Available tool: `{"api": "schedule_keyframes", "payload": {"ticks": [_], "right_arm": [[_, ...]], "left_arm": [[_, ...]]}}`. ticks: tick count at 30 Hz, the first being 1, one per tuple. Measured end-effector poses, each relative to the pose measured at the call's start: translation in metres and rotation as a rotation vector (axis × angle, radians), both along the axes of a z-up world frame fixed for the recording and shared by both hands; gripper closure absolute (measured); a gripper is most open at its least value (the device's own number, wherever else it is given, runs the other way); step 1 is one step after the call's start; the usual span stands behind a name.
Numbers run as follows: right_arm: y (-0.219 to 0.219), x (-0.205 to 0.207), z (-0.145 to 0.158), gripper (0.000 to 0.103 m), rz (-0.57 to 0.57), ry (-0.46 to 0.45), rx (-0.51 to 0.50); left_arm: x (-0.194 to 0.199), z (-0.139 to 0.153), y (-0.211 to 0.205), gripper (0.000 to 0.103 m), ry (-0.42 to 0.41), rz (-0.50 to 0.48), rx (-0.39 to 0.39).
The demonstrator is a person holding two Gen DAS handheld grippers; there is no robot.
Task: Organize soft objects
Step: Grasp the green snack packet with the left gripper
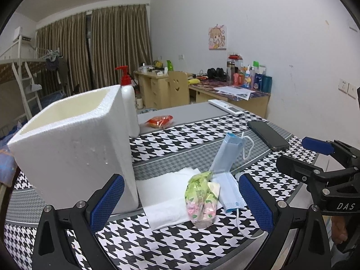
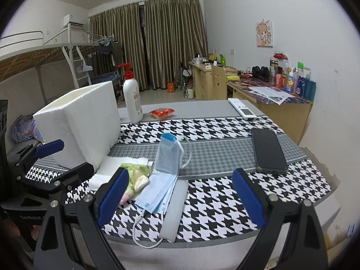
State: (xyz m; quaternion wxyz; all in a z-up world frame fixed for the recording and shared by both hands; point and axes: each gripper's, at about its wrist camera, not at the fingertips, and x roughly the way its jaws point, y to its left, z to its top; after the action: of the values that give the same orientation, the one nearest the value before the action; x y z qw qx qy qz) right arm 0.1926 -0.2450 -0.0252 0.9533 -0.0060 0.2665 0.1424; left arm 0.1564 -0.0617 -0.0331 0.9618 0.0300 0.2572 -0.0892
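Nothing has been picked up yet, as far as I can judge: the left gripper (image 1: 180, 200) hangs with its blue-padded jaws spread wide and empty around the small heap of soft things, and the right gripper (image 2: 180, 195) hovers just beside it, equally wide and equally empty. The step in hand looks like choosing the first item to lift into the open white foam box (image 1: 74, 144), which stands upright on the houndstooth-covered surface (image 1: 202, 247) just to the left of the heap. The nearest candidate for the left gripper is the crinkly green-and-pink plastic packet (image 1: 201, 199), lying on the folded white paper tissue (image 1: 162, 193) and touching the pale blue pleated face mask (image 1: 228, 193); part of that mask stands up bent while the rest lies flat, its white ear loop trailing toward the near edge. I would say the next move calls for lowering the jaws on either side of the packet and closing gently, since it would squash easily, then carrying it up over the box rim. Counting: one foam box, one green packet, one tissue, what seems one or a few stacked masks (I cannot tell), one flat grey pad (image 2: 175, 211) under the mask, one red snack packet (image 1: 160, 121) farther back, one white pump bottle with a red top (image 1: 129, 103), one dark phone (image 1: 267, 137) and one white remote control (image 1: 226, 107).
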Motion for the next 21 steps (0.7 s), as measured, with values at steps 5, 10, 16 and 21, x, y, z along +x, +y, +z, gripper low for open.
{"api": "schedule_keyframes", "payload": {"ticks": [5, 10, 16, 21], "right_arm": [[-0.003, 0.003, -0.007, 0.008, -0.011, 0.026, -0.001], [-0.007, 0.007, -0.016, 0.008, -0.021, 0.052, 0.005], [-0.01, 0.012, -0.026, 0.008, -0.027, 0.09, 0.01], [-0.009, 0.018, -0.035, 0.008, -0.026, 0.118, 0.009]], "left_arm": [[0.005, -0.005, -0.002, 0.001, 0.021, -0.011, 0.001], [0.01, -0.011, -0.007, 0.001, 0.046, -0.024, 0.005], [0.018, -0.017, -0.011, 0.001, 0.068, -0.03, 0.007], [0.026, -0.023, -0.014, 0.001, 0.093, -0.036, 0.0]]}}
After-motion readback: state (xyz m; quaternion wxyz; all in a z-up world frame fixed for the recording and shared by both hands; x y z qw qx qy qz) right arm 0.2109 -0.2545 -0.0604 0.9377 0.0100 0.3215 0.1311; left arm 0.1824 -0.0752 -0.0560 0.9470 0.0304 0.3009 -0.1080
